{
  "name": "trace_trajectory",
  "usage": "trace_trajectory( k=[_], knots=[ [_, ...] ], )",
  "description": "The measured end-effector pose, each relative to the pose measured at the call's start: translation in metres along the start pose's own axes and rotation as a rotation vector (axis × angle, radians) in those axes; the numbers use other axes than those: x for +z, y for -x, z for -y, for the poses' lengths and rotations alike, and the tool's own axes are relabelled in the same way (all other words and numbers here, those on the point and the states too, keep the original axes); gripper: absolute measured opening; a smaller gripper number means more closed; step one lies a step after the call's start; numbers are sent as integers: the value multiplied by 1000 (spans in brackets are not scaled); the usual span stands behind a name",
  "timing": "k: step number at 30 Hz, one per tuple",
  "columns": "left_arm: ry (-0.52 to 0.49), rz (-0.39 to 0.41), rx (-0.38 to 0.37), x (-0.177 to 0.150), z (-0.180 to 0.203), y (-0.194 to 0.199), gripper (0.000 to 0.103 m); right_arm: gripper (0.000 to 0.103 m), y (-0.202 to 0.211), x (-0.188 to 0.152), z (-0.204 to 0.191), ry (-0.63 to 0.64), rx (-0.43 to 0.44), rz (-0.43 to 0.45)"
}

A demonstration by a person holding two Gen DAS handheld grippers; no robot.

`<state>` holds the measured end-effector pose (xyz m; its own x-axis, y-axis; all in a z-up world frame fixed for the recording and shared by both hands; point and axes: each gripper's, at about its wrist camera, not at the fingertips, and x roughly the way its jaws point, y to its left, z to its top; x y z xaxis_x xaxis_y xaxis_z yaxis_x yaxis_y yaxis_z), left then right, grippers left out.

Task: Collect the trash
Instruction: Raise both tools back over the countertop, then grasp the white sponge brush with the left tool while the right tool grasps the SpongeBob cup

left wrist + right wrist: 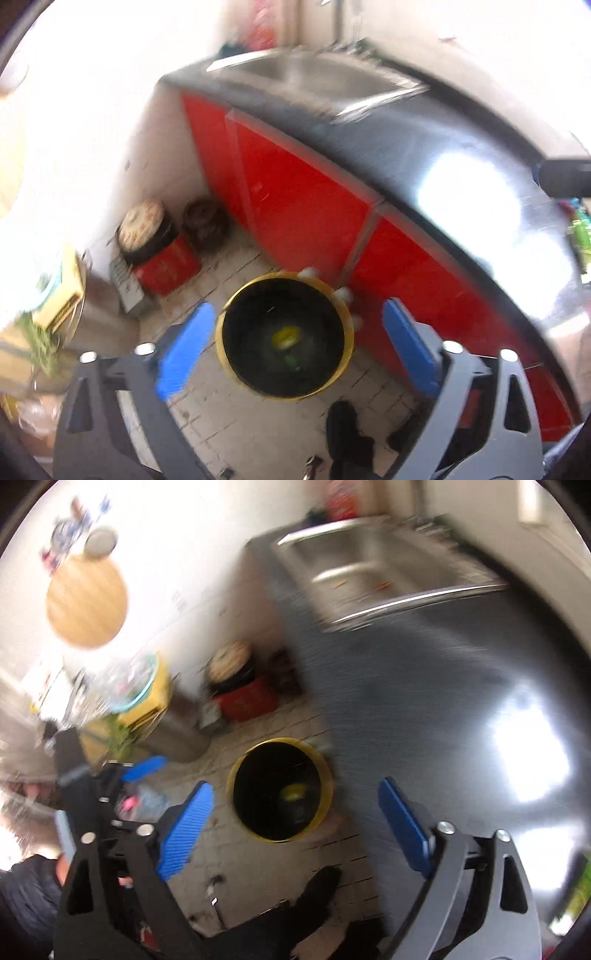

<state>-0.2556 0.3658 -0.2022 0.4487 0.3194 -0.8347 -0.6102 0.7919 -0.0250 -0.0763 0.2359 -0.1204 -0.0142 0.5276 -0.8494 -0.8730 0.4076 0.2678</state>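
Observation:
A round bin with a yellow rim (221, 332) and a black liner stands on the tiled floor beside the red cabinets. A yellow scrap (285, 336) lies at its bottom, with a bit of green near it. Small white lumps (343, 293) show at the bin's far right rim, blurred. My left gripper (299, 310) hovers over the bin, open, nothing between its blue pads (184, 347). In the right wrist view the same bin rim (325, 805) and yellow scrap (293, 792) sit between the fingers of my right gripper (295, 786), which is open and empty too. The left gripper's blue pad (144, 768) shows at the left.
Red cabinet fronts (303, 206) run under a steel counter (424, 709) with a sink (376, 568). A red box with a round tin on it (162, 254) stands in the corner. A person's dark shoe (347, 432) is near the bin. A cluttered metal drum (177, 727) stands left.

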Motion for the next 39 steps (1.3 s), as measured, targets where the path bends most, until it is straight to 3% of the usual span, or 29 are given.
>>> trace_trajectory(
  k=[4, 9, 14, 16, 22, 28, 33, 39],
  knots=[
    [-123, 51, -115, 34, 82, 23, 96, 95, 82, -38, 67, -121, -159, 116],
    [-311, 61, -319, 64, 216, 32, 96, 96, 180, -111, 151, -341, -384, 221],
    [-524, 38, -458, 70, 339, 44, 96, 96, 251, -190, 206, -542, -543, 292],
    [-571, 34, -485, 68, 364, 48, 96, 96, 273, -222, 222, -611, -589, 314],
    [-667, 32, -503, 63, 420, 55, 96, 96, 300, -286, 250, -728, -624, 334],
    [-670, 5, -483, 74, 436, 41, 96, 96, 293, -286, 277, -759, -593, 326],
    [-671, 18, -448, 110, 458, 15, 96, 96, 294, -279, 311, -742, -586, 306],
    [-722, 28, -406, 177, 510, -48, 96, 96, 284, -273, 386, -701, -581, 243]
  ],
)
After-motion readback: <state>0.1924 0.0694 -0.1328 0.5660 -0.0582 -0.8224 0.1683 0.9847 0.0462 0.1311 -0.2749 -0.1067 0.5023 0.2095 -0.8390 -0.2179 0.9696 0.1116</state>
